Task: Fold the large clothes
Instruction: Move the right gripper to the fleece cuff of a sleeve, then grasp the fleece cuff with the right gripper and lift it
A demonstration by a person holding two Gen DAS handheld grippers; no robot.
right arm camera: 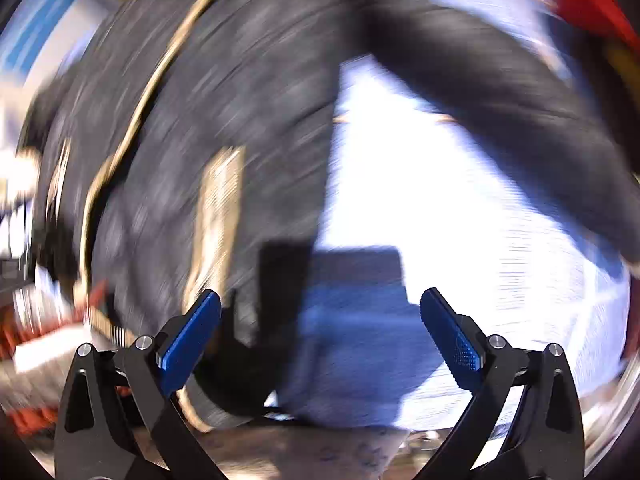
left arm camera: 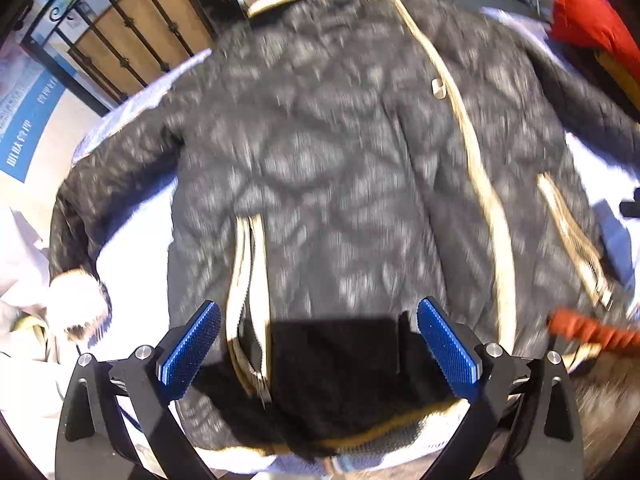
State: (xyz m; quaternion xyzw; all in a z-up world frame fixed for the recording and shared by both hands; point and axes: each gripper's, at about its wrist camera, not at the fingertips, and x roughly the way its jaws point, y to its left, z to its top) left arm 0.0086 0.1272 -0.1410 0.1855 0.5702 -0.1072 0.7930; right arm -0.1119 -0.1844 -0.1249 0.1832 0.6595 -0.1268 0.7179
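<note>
Hovering low over the hem, the left tongs [left arm camera: 318, 354] are spread wide and hold nothing. The right tongs [right arm camera: 320, 346] gape just as empty, over the white-covered counter [right arm camera: 420, 184] beside the coat's edge. Beyond them the black quilted jacket [left arm camera: 320, 152] lies front up and full length — both sleeves flung out, fur collar [left arm camera: 280, 2] at the far end. No fold shows yet, so I judge the whole job remains.
</note>
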